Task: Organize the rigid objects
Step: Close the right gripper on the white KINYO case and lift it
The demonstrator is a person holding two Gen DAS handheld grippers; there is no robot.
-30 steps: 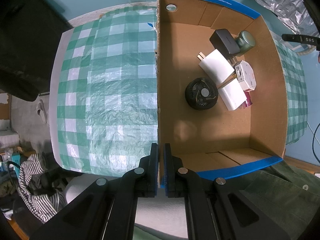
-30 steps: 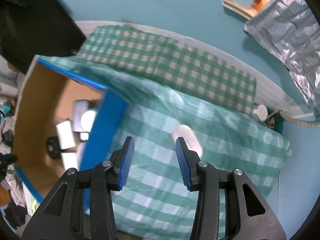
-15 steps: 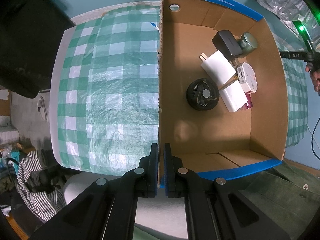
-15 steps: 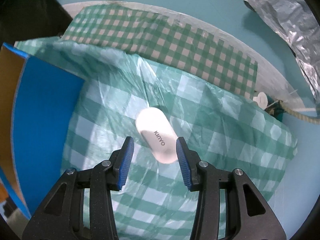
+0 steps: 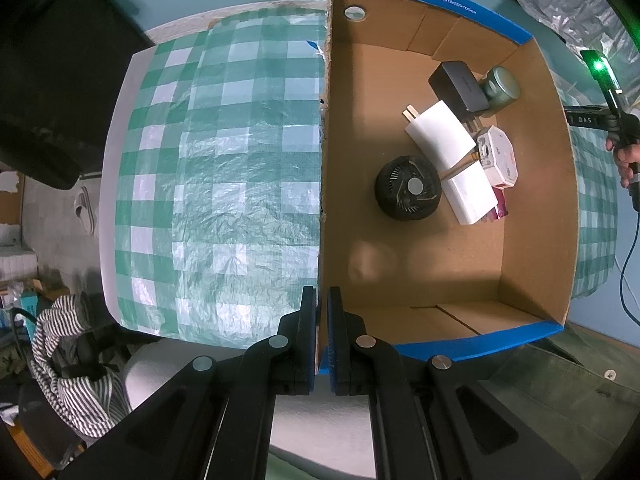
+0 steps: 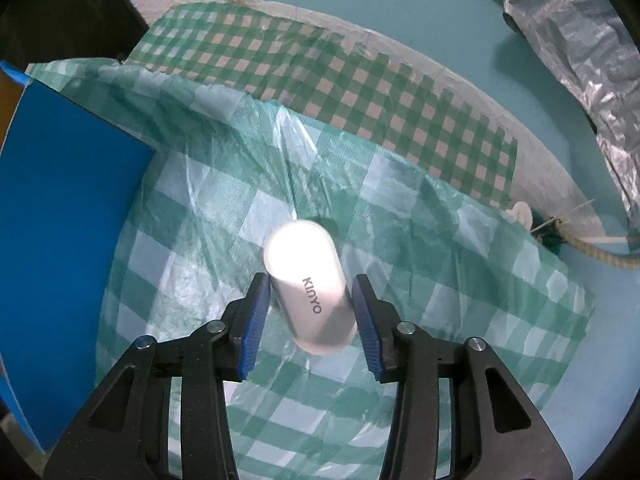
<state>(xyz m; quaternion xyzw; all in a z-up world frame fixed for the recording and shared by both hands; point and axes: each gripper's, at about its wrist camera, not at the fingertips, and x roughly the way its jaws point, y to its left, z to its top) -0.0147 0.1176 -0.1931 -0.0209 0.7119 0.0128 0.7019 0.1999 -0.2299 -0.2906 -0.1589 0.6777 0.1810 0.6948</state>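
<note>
We find the left gripper with its jaws clenched on the near wall of the open brown cardboard box with blue rim. The right gripper straddles the white oblong plastic case marked KINYO; its jaws have just been closing, and we cannot tell whether they press it. The case lies on the green-and-white checked plastic cloth covering the surface, with the box's blue wall at nine o'clock.

Left hand-held gripper clamps cardboard box wall; black fan, chargers etc. inside.
</note>
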